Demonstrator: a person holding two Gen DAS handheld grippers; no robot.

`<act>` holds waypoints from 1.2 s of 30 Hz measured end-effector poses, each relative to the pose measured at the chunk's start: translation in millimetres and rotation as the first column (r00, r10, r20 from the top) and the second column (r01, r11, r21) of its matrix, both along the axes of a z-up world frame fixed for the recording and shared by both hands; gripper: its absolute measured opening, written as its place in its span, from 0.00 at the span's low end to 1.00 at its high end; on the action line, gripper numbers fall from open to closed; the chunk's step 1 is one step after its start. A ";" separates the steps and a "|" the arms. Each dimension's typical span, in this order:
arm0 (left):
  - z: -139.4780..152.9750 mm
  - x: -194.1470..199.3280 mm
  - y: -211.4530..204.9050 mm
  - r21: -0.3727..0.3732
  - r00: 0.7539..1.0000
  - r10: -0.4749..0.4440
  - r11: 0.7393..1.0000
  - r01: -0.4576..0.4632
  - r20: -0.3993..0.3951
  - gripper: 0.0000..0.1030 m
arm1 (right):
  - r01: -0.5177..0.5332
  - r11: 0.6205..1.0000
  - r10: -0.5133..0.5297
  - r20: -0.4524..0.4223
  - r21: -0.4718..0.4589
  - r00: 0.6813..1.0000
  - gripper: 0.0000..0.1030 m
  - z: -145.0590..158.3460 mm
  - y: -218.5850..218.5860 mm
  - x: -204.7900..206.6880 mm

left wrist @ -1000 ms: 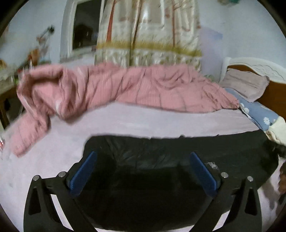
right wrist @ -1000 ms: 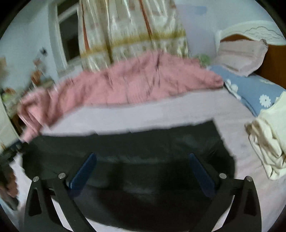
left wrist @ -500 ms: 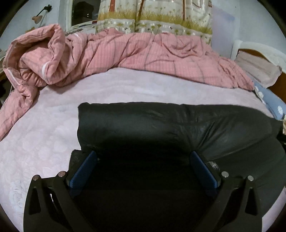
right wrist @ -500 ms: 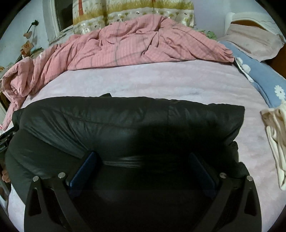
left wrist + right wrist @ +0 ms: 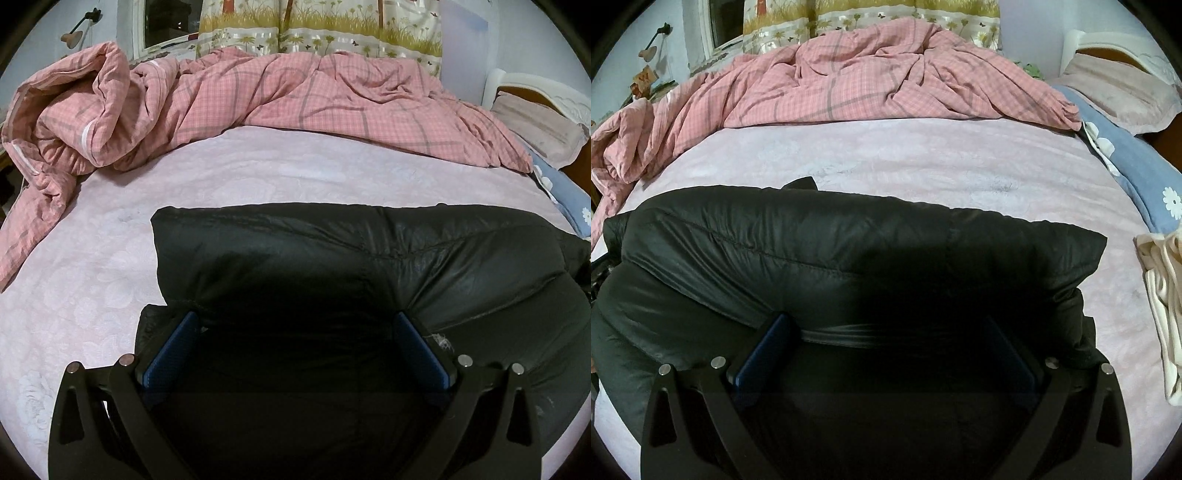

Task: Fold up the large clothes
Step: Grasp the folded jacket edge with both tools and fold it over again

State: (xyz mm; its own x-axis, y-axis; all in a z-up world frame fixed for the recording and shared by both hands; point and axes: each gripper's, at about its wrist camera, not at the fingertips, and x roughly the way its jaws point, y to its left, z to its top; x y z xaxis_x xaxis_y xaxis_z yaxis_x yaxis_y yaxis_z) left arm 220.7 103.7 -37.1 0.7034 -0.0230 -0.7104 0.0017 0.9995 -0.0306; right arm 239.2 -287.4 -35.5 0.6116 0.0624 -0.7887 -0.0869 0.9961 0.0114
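A black puffer jacket point(image 5: 332, 251) lies folded on the pink bed sheet point(image 5: 92, 295), its doubled edge facing the far side of the bed. My left gripper point(image 5: 295, 332) is open over the jacket's left end, with dark fabric filling the space between its blue pads point(image 5: 173, 350). The right wrist view shows the jacket point(image 5: 849, 236) from its right end. My right gripper point(image 5: 886, 332) is open there too, and padded fabric bulges between its fingers point(image 5: 761, 350). Whether either pad presses the cloth is hidden in shadow.
A rumpled pink checked quilt point(image 5: 295, 96) is heaped along the far side of the bed. A grey pillow point(image 5: 1119, 92) and a blue flowered pillow point(image 5: 1137, 170) lie at the right by the headboard. A cream garment point(image 5: 1167, 306) sits at the right edge. A curtain point(image 5: 325, 26) hangs behind.
Both grippers have tipped down and lowered toward the bed. The jacket's upper layer has come over onto itself and now lies as a thick fold. The fingers' spread has not changed.
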 end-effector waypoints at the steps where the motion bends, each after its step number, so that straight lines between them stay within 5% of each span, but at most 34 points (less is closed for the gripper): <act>1: 0.0 -0.1 -0.2 0.003 1.000 0.001 1.000 -0.001 0.001 1.00 | 0.000 1.000 0.000 0.001 -0.002 1.000 1.00 0.0 0.0 -0.3; 13: 14.9 -7.3 8.7 -0.049 0.999 0.003 0.999 -0.001 0.041 0.95 | -0.019 1.000 0.018 0.019 0.020 1.000 1.00 3.0 -4.3 -2.4; 15: 40.3 -23.3 12.1 -0.131 0.993 -0.031 0.990 0.046 0.114 0.90 | -0.037 0.999 0.037 0.018 0.040 0.999 1.00 8.1 -8.8 -3.4; 18: 82.2 -59.6 -4.2 -0.115 0.955 -0.108 0.983 0.144 0.275 0.84 | -0.028 0.999 0.026 0.066 0.030 0.997 0.93 23.4 -7.7 -12.0; 21: 104.4 -92.8 -35.5 -0.151 0.911 -0.234 0.942 0.298 0.340 0.72 | -0.002 0.998 -0.007 0.143 0.060 0.990 0.90 58.7 -9.9 -24.7; 23: 104.0 -104.7 -63.2 -0.189 0.889 -0.321 0.899 0.395 0.328 0.55 | 0.015 0.996 -0.031 0.192 0.089 0.981 0.90 81.8 -13.1 -35.4; 27: 83.1 -109.0 -117.2 -0.232 0.859 -0.448 0.834 0.501 0.247 0.45 | -0.007 0.988 -0.033 0.255 0.155 0.966 0.90 118.3 -16.1 -58.6; 29: 68.5 -101.3 -131.4 -0.217 0.879 -0.442 0.854 0.473 0.178 0.32 | -0.024 0.986 -0.021 0.264 0.165 0.964 0.90 130.8 -12.0 -68.5; 31: 55.8 -88.2 -128.8 -0.210 0.931 -0.346 0.907 0.364 0.116 0.23 | -0.047 0.985 0.000 0.274 0.165 0.962 0.90 137.7 -6.4 -74.7; 33: 49.5 -78.4 -118.8 -0.283 0.945 -0.313 0.902 0.326 0.092 0.22 | -0.065 0.985 0.018 0.277 0.160 0.961 0.90 141.8 -0.8 -77.0; 36: 43.5 -72.6 -119.0 -0.277 0.945 -0.317 0.904 0.325 0.075 0.22 | -0.084 0.986 0.042 0.274 0.142 0.961 0.84 143.5 11.4 -78.8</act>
